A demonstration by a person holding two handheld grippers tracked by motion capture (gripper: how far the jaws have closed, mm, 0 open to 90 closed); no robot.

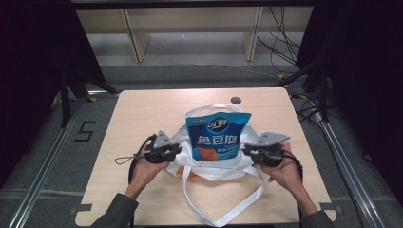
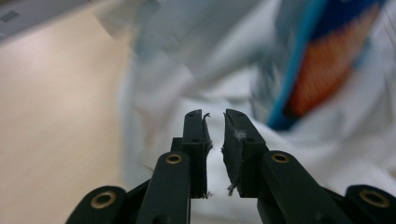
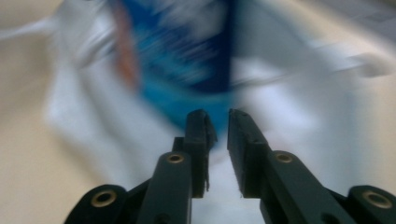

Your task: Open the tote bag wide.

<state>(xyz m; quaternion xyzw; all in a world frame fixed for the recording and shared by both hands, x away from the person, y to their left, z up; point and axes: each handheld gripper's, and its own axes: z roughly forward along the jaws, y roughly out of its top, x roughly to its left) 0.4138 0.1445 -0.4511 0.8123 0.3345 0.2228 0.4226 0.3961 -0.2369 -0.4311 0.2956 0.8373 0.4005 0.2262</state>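
1. Overhead, a blue snack packet [image 1: 217, 134] lies on a white cloth bag [image 1: 214, 166] mid-table, the left gripper [image 1: 178, 151] and right gripper [image 1: 246, 152] at the bag's sides.
2. Left gripper view: jaws narrowly parted over the bag [image 2: 187, 84], gripping nothing.
3. Right gripper view: jaws narrowly parted, empty, facing the blurred packet [image 3: 187, 56].

1. Your high view is evenly lit from above: the table [image 1: 142, 118] is bright, and its surroundings fall into deep darkness.
2. Shadows there stay soft and short.
3. In your left gripper view, the jaws are sharp; the white bag [image 2: 210, 88] behind smears.
4. Your right gripper view blurs the blue packet [image 3: 187, 56] heavily.
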